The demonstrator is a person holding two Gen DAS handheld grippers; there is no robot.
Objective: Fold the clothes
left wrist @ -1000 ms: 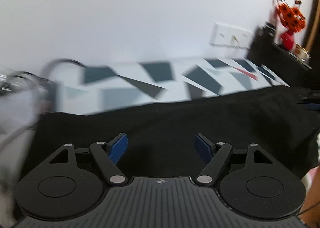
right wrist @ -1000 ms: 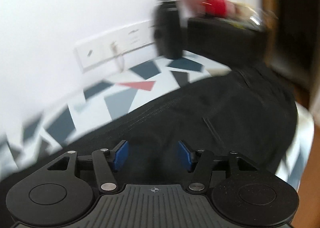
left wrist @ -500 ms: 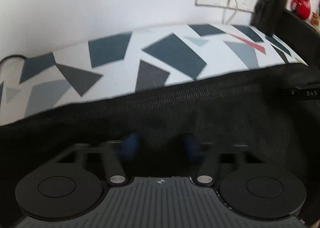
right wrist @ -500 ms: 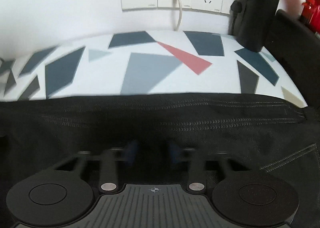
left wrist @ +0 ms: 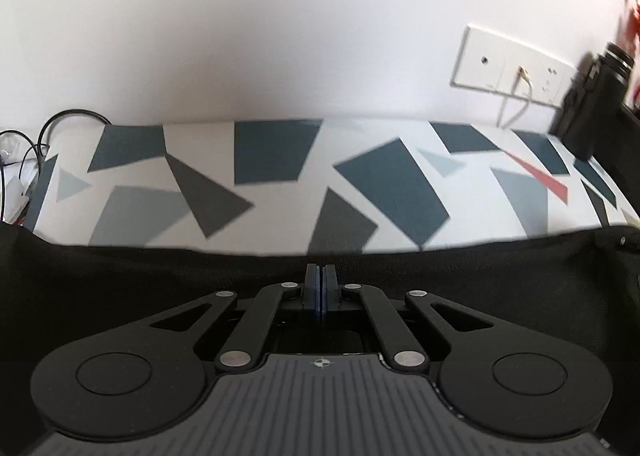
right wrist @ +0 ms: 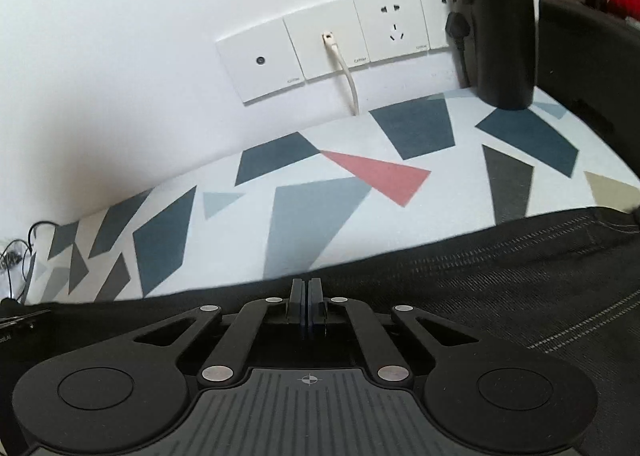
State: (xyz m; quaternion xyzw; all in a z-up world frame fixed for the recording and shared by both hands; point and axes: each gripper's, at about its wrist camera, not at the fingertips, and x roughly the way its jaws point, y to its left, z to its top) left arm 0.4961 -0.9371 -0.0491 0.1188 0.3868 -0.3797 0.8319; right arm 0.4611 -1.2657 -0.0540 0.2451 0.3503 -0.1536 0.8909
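Note:
A black garment (left wrist: 500, 276) with pale stitching lies spread over the near part of the table; in the right wrist view the same garment (right wrist: 520, 276) shows its seams. My left gripper (left wrist: 320, 270) sits at the garment's far edge, jaws pressed together and pinching the cloth there. Further along the same far edge, my right gripper (right wrist: 307, 284) is shut on the hem in the same way. The cloth under both sets of tips is hidden by the fingers.
A tablecloth (left wrist: 280, 196) with grey, blue and red shapes covers the table up to a white wall. Wall sockets (right wrist: 332, 48) with a white cable, a black bottle (right wrist: 500, 16) and a black box (right wrist: 592, 56) stand at the back right. Loose cables (left wrist: 24, 160) lie at the far left.
Both grippers went from open above the garment to shut at its far edge. Both moved forward and tipped down, so the patterned tablecloth now fills the view beyond them.

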